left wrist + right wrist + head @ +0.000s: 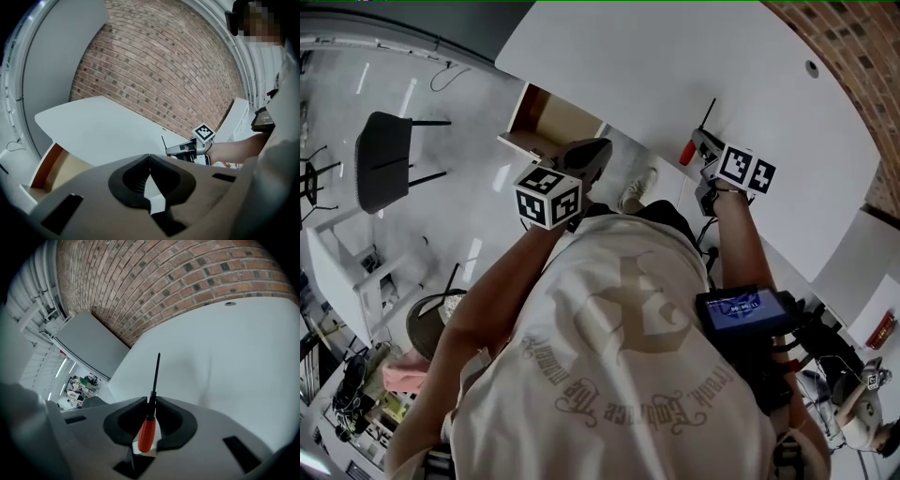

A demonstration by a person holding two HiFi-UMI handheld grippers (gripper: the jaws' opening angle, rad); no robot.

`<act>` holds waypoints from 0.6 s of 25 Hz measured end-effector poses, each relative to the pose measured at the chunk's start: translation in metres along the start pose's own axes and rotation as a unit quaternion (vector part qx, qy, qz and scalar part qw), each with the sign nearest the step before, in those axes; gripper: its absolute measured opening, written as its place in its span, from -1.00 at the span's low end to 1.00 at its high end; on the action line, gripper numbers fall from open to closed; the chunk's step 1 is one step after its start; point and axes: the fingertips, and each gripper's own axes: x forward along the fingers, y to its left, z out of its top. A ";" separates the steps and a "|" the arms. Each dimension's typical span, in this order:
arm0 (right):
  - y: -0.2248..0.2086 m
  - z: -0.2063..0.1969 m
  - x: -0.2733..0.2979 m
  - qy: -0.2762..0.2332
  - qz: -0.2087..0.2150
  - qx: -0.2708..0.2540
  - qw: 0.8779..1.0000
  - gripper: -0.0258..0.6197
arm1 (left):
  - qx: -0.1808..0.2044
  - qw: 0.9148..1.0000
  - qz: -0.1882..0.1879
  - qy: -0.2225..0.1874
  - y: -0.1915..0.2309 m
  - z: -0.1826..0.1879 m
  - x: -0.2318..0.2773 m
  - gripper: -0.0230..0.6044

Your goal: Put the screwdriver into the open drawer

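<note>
Fingers on your right gripper [150, 401] clamp the screwdriver [147, 434] by its shaft at the edge of the white surface [225, 357]; your left gripper [149, 156] is clenched empty beside the open drawer [553, 120]

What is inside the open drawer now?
The open drawer shows only its bare tan bottom. The left gripper covers its near corner, so that part cannot be seen.

surface: white table [675, 66] | top: small round hole [812, 67] | edge: open drawer [555, 117], wood-lined
</note>
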 end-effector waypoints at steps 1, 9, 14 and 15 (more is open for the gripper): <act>0.004 -0.001 0.003 -0.001 0.001 0.001 1.000 -0.70 | 0.000 1.000 0.000 -0.002 0.005 0.001 -0.003 -0.86; 0.051 -0.015 0.026 -0.007 0.002 0.009 1.000 -0.70 | 0.010 1.000 -0.008 -0.002 0.044 0.012 -0.039 -0.86; 0.084 -0.017 0.039 -0.016 0.002 0.013 1.000 -0.70 | 0.019 1.000 -0.016 -0.001 0.068 0.026 -0.061 -0.86; 0.092 -0.020 0.043 -0.017 0.002 0.013 1.000 -0.70 | 0.021 1.000 -0.017 -0.001 0.074 0.027 -0.067 -0.86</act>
